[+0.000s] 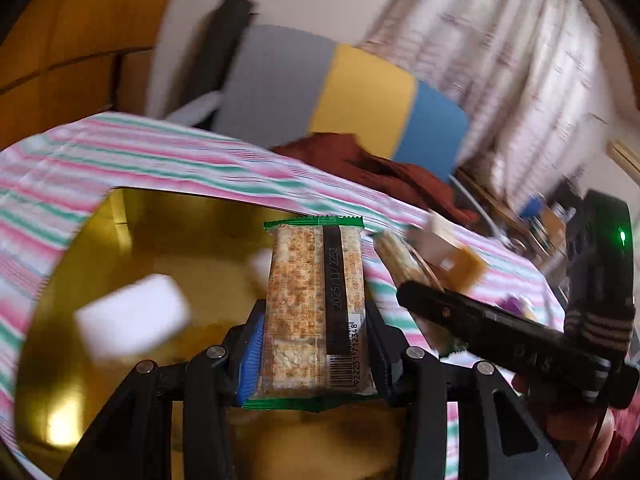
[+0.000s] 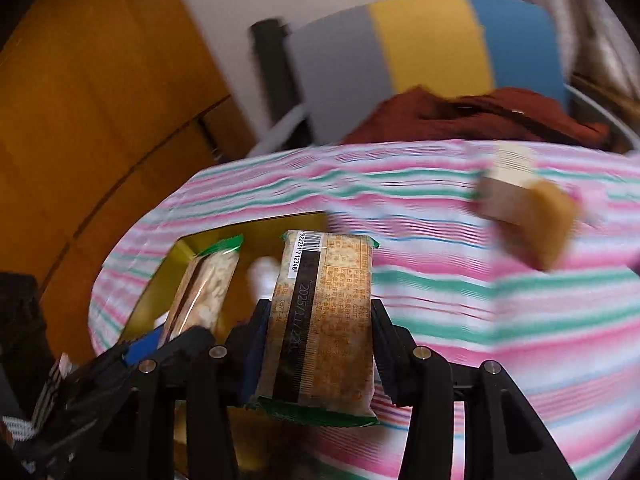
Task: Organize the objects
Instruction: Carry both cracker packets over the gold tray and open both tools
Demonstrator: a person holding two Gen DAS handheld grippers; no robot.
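Note:
My left gripper (image 1: 314, 308) is shut on a cracker packet with green ends (image 1: 308, 264), held upright over a gold tin (image 1: 120, 240). Two white blocks (image 1: 132, 324) lie in the tin. To the right, the right gripper's finger (image 1: 460, 312) clamps a second packet (image 1: 400, 256). In the right wrist view my right gripper (image 2: 320, 308) is shut on that cracker packet (image 2: 324, 280), above the striped cloth next to the tin (image 2: 188, 248). The left gripper (image 2: 160, 344) shows at lower left with its packet (image 2: 204, 292) over the tin.
A pink, green and white striped cloth (image 2: 480, 320) covers the table. A beige and brown boxed item (image 2: 520, 216) lies on it at right, blurred. Behind the table stands a grey, yellow and blue chair back (image 1: 360, 96) with a red-brown cloth (image 1: 360, 160).

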